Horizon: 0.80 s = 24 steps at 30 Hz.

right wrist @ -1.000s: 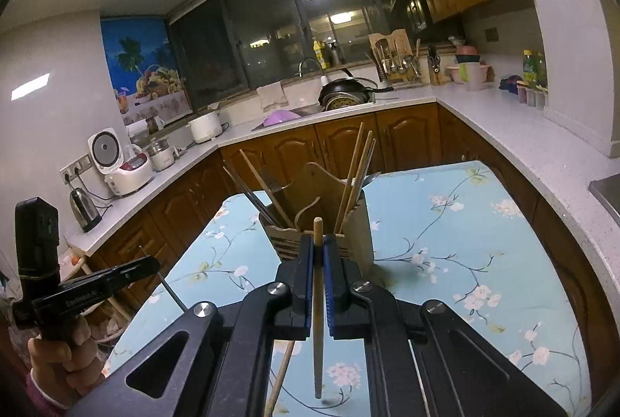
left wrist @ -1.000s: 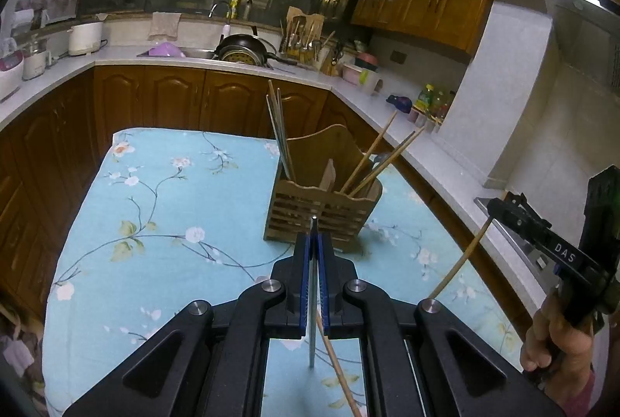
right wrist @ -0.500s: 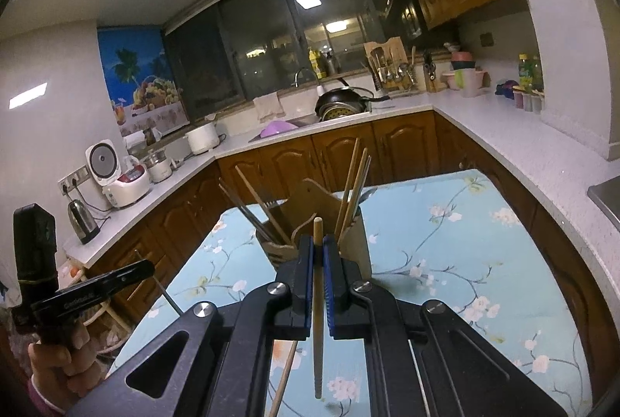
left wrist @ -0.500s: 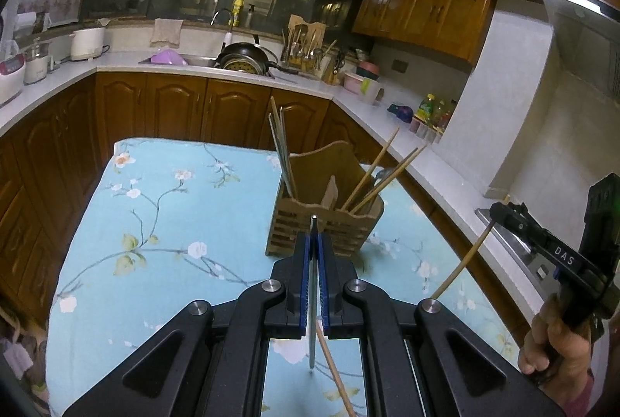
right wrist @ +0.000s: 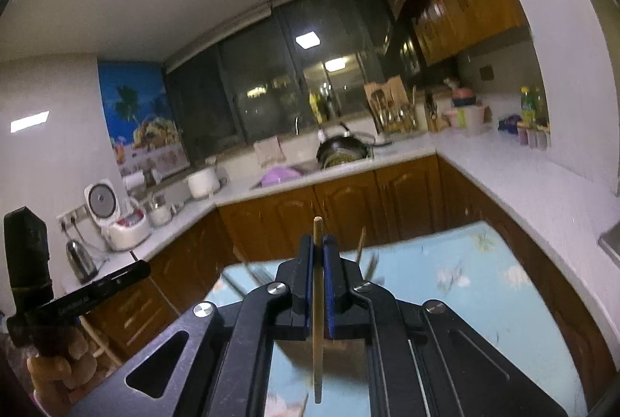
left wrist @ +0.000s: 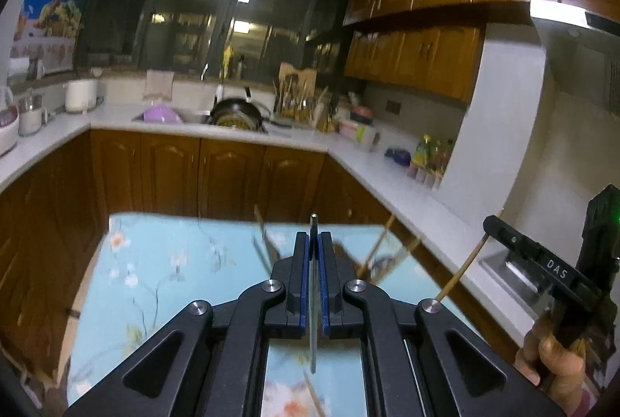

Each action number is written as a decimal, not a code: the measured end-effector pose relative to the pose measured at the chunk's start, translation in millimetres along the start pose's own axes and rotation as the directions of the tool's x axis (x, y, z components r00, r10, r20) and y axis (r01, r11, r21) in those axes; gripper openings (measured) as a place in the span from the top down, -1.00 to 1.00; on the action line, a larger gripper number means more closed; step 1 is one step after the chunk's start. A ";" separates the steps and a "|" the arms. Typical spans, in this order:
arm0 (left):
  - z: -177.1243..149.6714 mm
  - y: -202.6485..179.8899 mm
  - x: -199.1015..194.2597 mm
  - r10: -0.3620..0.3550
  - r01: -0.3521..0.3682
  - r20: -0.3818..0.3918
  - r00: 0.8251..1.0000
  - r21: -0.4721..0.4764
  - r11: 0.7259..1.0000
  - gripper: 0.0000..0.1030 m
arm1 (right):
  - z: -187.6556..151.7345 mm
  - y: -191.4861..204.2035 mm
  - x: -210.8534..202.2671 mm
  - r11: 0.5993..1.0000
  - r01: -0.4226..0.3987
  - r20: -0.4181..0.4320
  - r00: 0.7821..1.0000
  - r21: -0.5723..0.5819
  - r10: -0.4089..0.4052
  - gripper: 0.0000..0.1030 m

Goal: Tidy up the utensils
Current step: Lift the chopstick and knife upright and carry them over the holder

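Note:
My left gripper is shut on a thin dark metal chopstick that stands upright between its blue pads. My right gripper is shut on a wooden chopstick, also upright. Both are tilted up, so the wooden utensil holder on the table is almost wholly hidden behind the jaws. Only blurred chopstick tips rise beside my left gripper, and some beside the right. The right gripper with its wooden chopstick shows at the right of the left wrist view.
The table wears a light blue floral cloth. White counters over brown cabinets run around the room, with a sink, a black pan, a rice cooker and bottles. The left gripper's body shows in the right wrist view.
Both grippers have tilted upward and moved closer to the holder, so it has dropped out of sight behind the jaws. Each still grips its chopstick.

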<state>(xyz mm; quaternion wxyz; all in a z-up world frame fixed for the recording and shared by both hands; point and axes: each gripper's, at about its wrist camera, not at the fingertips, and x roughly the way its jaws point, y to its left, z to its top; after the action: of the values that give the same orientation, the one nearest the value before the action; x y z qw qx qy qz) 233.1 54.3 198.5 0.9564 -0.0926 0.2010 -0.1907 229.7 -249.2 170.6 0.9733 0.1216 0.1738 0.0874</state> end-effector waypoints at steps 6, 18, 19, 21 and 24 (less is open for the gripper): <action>18.3 -1.9 36.3 0.016 -0.017 0.062 0.998 0.008 1.000 0.95 | 27.7 -0.8 18.7 1.000 0.017 0.082 0.996 0.002 -0.017 0.90; -12.2 4.9 125.4 0.091 -0.090 0.026 0.996 -0.041 0.995 0.95 | -1.8 -8.2 62.1 0.998 0.064 0.066 0.996 -0.018 -0.063 0.90; -17.5 5.7 132.1 0.091 -0.090 0.018 0.996 -0.042 0.995 0.95 | -6.1 -8.0 65.0 0.998 0.065 0.055 0.996 -0.021 -0.063 0.90; -22.0 3.4 138.9 0.092 -0.092 0.005 0.996 -0.035 0.995 0.95 | -13.8 -10.1 69.8 0.998 0.062 0.036 0.997 -0.019 -0.061 0.90; -26.7 2.2 146.1 0.090 -0.091 -0.023 0.996 -0.027 0.996 0.95 | -25.3 -13.1 75.9 0.998 0.063 0.002 0.998 -0.011 -0.063 0.90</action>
<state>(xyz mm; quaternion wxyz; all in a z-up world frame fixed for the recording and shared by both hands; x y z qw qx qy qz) 346.3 -5.1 122.9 0.9604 -0.0946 0.2179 -0.1455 292.4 -240.3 120.0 0.9764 0.1109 0.1763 0.0575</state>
